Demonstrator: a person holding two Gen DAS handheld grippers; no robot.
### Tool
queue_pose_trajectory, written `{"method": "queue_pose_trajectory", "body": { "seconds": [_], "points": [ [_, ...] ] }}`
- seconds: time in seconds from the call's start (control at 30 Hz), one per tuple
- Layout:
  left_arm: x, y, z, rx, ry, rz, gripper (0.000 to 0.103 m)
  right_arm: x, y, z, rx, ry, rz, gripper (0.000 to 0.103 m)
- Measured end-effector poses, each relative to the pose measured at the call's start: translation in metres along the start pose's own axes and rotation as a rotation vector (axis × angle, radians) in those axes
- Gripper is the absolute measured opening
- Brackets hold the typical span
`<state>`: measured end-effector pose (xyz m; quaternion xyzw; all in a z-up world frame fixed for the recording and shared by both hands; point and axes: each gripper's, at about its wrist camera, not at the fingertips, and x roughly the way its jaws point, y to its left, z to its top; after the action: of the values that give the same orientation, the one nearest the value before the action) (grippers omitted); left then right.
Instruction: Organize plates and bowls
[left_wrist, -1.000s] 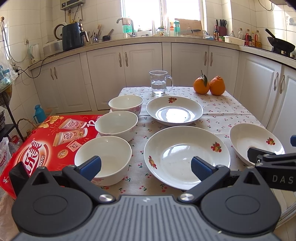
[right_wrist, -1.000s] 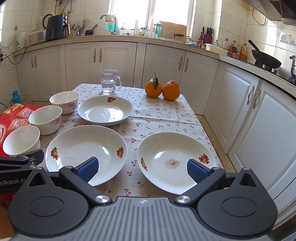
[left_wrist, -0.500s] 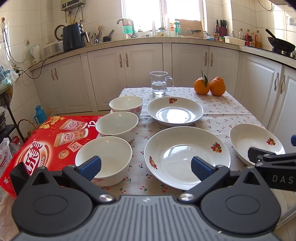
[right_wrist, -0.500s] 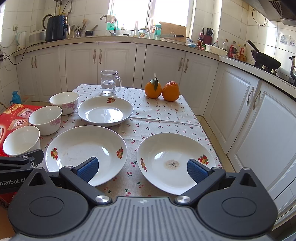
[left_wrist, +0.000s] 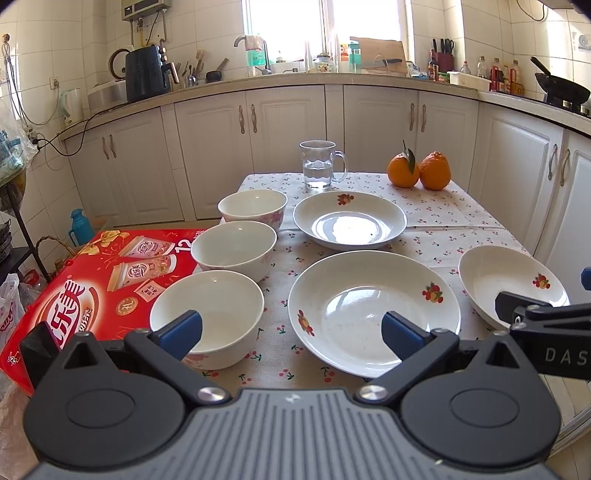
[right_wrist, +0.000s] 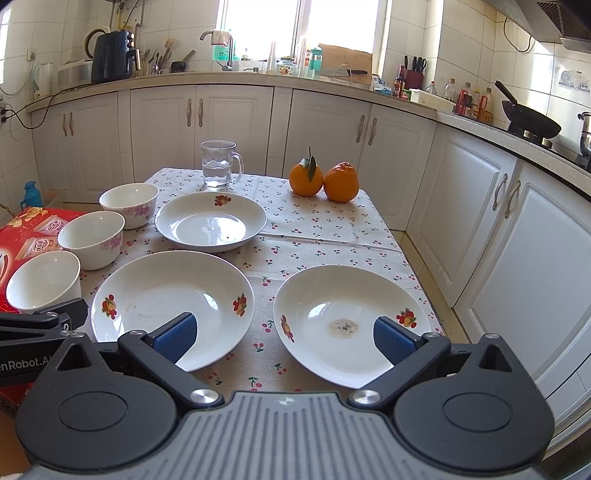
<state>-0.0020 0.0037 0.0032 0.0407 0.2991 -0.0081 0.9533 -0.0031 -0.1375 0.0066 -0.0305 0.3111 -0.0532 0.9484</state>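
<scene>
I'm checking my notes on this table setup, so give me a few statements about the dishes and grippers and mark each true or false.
1. Three bowls stand in a row along the table's left side. True.
2. The plates are stacked in one pile. False: three plates lie apart on the cloth.
3. The right gripper is shut on a plate. False: open, holding nothing.
4. The near right plate has a speckled residue at its centre. True.
5. The glass mug holds water. True.
6. The left gripper holds a bowl. False: open and empty.

Black gripper (left_wrist: 291, 328), blue pads (left_wrist: 181, 328), grey ribbed, perhaps rubbery, body.
</scene>
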Motion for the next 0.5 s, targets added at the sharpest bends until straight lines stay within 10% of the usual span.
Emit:
{"method": "queue_pose_trajectory", "body": {
  "seconds": [0.5],
  "points": [
    [0.0047,-0.0035,0.0015,0.008,0.005,0.001,0.102,0.0037,0.0005,-0.0014,-0.005,0.002,0.008,0.103]
  ]
}}
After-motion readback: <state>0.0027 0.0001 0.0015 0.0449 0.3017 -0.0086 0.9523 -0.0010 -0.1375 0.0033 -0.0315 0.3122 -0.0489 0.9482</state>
